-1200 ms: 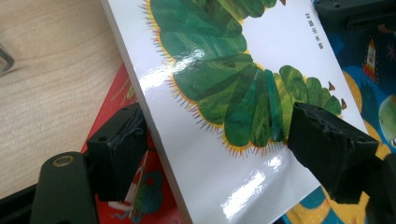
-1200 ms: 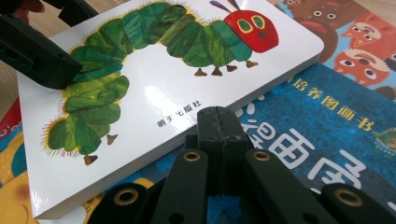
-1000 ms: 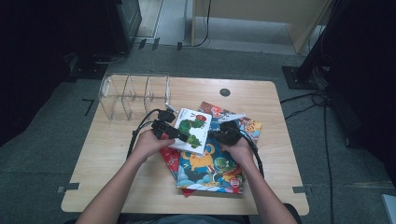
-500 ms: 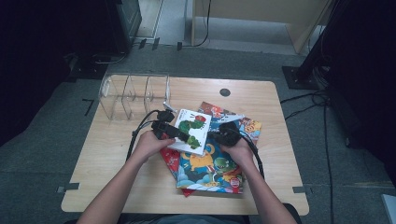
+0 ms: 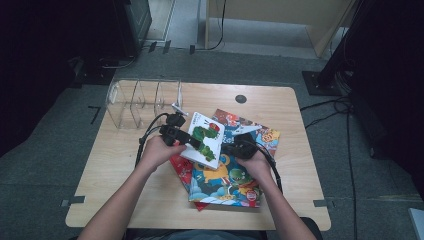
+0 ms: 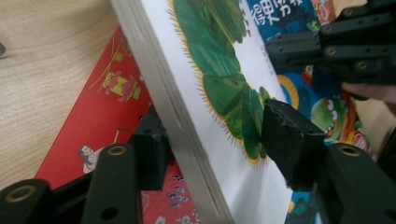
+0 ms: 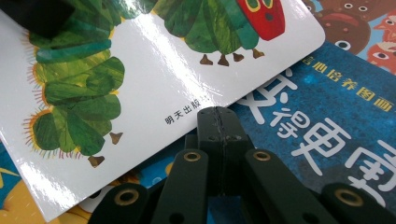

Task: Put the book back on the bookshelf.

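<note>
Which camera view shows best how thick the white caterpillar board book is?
The left gripper view: the white caterpillar board book shows its stacked page edge, tilted up between the left gripper fingers, which have just been closing. The right gripper view shows the glossy cover flat-on. The high view shows it small, atop the other picture books.

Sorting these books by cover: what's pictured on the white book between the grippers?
A green caterpillar with a red head, on white book; right gripper view shows it best.

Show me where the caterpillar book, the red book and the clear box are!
caterpillar book (image 5: 204, 141): high view, on its white cover beside the green caterpillar.
red book (image 6: 100, 112): left gripper view, on its red cover near the table.
clear box (image 5: 131, 102): high view, on its see-through front wall.
</note>
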The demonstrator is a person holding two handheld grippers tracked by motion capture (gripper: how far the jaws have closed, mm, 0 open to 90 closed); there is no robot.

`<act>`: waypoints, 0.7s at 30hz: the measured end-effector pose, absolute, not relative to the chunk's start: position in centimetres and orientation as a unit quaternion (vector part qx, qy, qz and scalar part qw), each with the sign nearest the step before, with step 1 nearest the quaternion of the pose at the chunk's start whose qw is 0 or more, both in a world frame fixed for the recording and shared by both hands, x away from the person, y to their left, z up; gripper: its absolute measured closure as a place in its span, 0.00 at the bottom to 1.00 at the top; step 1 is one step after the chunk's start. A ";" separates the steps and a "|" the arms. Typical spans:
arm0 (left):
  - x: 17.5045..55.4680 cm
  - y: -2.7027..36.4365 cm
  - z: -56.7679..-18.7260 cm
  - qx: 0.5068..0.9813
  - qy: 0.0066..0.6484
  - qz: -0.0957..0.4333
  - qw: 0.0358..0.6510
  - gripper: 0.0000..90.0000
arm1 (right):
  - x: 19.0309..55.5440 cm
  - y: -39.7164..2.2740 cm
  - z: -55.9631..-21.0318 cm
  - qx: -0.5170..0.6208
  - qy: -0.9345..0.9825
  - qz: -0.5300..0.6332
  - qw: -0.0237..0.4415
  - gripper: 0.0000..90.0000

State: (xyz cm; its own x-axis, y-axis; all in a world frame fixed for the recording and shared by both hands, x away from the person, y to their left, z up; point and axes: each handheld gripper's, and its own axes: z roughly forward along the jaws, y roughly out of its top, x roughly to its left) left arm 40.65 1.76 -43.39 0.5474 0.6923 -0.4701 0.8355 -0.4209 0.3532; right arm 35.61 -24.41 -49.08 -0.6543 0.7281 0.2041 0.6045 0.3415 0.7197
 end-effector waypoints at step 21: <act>42.0 -0.7 -39.7 0.856 0.423 -0.163 0.249 0.83 | 34.9 -24.2 -49.1 0.375 0.827 0.411 0.085 0.81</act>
